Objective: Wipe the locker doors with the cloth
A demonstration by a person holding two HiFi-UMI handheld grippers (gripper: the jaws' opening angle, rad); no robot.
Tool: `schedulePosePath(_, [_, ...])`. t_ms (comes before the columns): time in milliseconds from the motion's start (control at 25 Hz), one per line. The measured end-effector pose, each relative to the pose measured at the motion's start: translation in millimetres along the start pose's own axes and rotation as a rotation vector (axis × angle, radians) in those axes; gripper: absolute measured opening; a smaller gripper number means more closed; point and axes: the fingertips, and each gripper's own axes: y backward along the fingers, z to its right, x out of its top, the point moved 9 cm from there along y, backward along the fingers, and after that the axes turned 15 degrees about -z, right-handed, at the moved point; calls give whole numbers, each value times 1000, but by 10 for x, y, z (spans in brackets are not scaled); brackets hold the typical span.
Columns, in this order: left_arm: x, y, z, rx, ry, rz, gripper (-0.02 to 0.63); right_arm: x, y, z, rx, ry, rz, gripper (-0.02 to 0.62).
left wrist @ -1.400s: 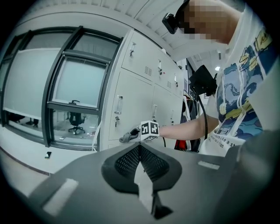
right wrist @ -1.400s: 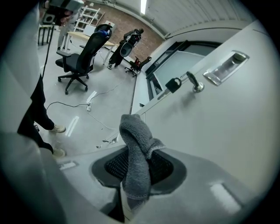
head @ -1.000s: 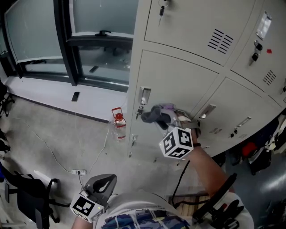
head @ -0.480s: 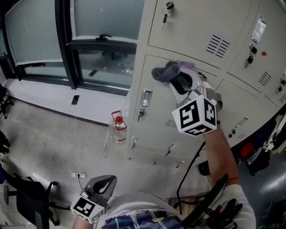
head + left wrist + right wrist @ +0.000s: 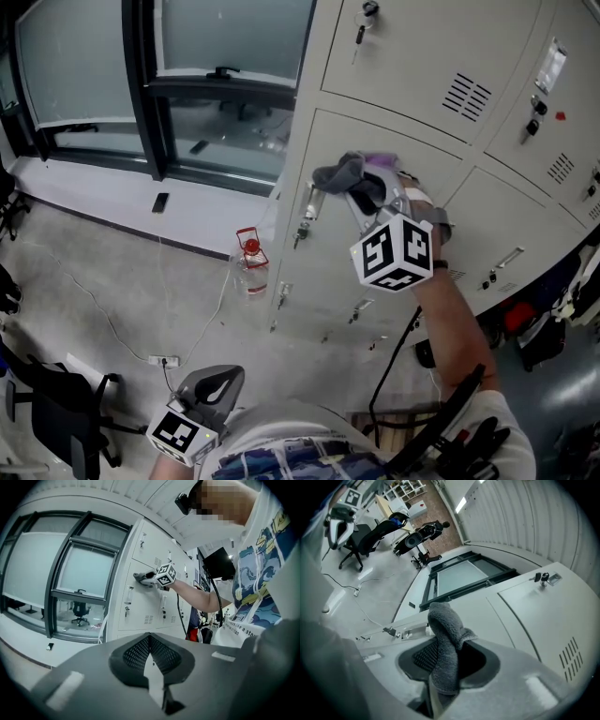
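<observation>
The right gripper (image 5: 359,190) is pinching a grey cloth (image 5: 338,172) between its jaws, and in the right gripper view the cloth is standing up from between the pads in a folded bunch, its free end drooping over to 3 o'clock. In the head view the person is reaching this gripper out toward the beige locker door (image 5: 323,267), with the cloth sitting near the door's upper edge, at about 1 o'clock from the door's latch handle (image 5: 308,212); the bunched end is lying at the panel, though firm contact cannot be confirmed. The left gripper (image 5: 217,380) is hanging low at 7 o'clock in the head view, close to the person's body and well apart from the lockers, its jaws pressed together with nothing between them. On the floor at 9 o'clock from the door's lower part, a clear bottle with a red top (image 5: 249,266) is standing just beside the locker bank, below the dark-framed window (image 5: 150,89).
</observation>
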Motion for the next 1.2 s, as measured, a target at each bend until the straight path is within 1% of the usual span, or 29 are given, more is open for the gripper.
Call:
schedulePosePath(240, [0, -10, 7, -3, 1, -4, 1, -103, -186, -479, 113, 31, -35, 115])
schedulePosePath(520, [-3, -21, 2, 4, 12, -12, 2, -222, -419, -1067, 222, 47, -56, 115])
schedulePosePath(760, [-24, -59, -6, 8, 17, -25, 2, -331, -596, -1471, 311, 57, -72, 115])
schedulePosePath(1000, [24, -69, -30, 17, 18, -19, 2, -446, -798, -1979, 403, 110, -112, 114])
schedulePosePath(1200, [9, -78, -29, 21, 23, -25, 2, -482, -947, -2298, 478, 115, -133, 114])
